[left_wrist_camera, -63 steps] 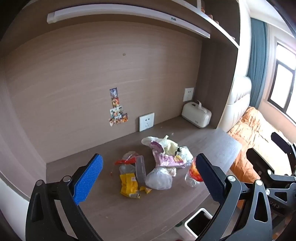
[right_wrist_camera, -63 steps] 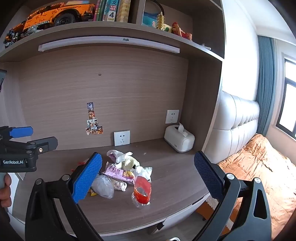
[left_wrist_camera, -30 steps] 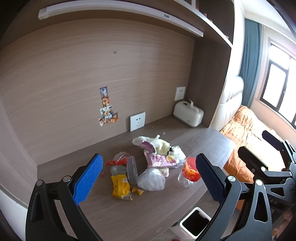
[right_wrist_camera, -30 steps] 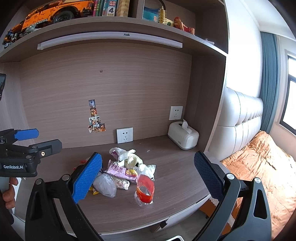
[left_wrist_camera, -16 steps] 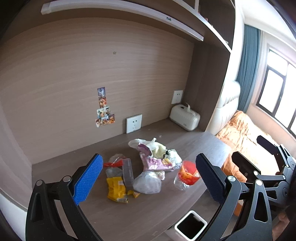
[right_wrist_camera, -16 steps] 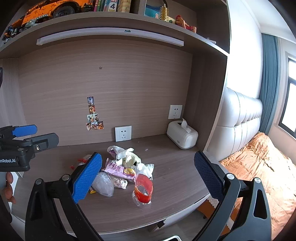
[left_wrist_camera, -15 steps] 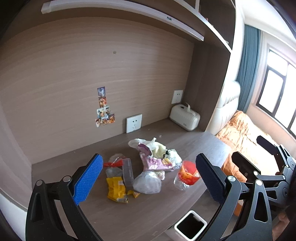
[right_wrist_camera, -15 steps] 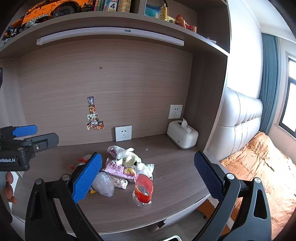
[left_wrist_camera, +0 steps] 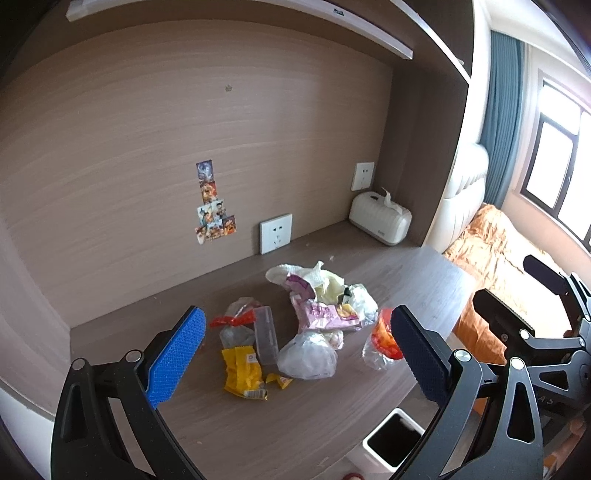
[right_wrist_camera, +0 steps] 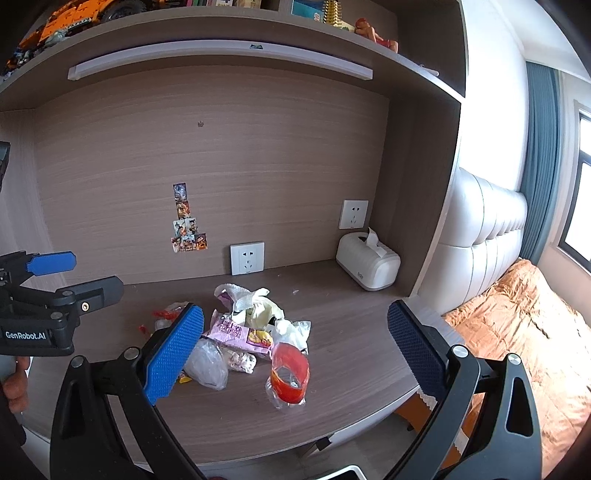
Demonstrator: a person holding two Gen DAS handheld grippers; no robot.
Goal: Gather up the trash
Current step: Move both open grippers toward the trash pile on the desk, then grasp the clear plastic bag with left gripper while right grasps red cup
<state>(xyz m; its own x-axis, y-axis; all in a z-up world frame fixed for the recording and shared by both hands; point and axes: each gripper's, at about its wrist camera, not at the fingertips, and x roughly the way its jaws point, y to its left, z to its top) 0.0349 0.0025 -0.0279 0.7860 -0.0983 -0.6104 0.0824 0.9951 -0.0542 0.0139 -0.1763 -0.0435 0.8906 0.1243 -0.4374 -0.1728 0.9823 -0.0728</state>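
Note:
A heap of trash lies mid-desk: a yellow wrapper (left_wrist_camera: pixel 242 373), a clear plastic bag (left_wrist_camera: pixel 306 356), a pink snack packet (left_wrist_camera: pixel 325 315), a crumpled bottle with a red label (left_wrist_camera: pixel 382 341), a clear plastic box (left_wrist_camera: pixel 266 334) and white tissue (left_wrist_camera: pixel 310 275). In the right wrist view the red-label bottle (right_wrist_camera: pixel 289 374) is nearest, with the pink packet (right_wrist_camera: pixel 240 334) behind it. My left gripper (left_wrist_camera: pixel 295 354) hangs open above the desk's front, nothing between its fingers. My right gripper (right_wrist_camera: pixel 293 350) is also open and empty, back from the desk edge. A white bin (left_wrist_camera: pixel 393 441) stands on the floor below the desk front.
A white tissue box (right_wrist_camera: pixel 367 264) sits at the back right of the wooden desk (right_wrist_camera: pixel 351 354). Wall sockets (right_wrist_camera: pixel 246 257) and stickers (right_wrist_camera: pixel 186 221) are on the back panel. A shelf (right_wrist_camera: pixel 221 33) runs overhead. A bed with an orange cover (right_wrist_camera: pixel 535 332) lies to the right.
Both grippers stay open. The left wrist view has shifted a little, the trash heap sitting slightly higher and the bin edging further into view; the right view has barely moved.

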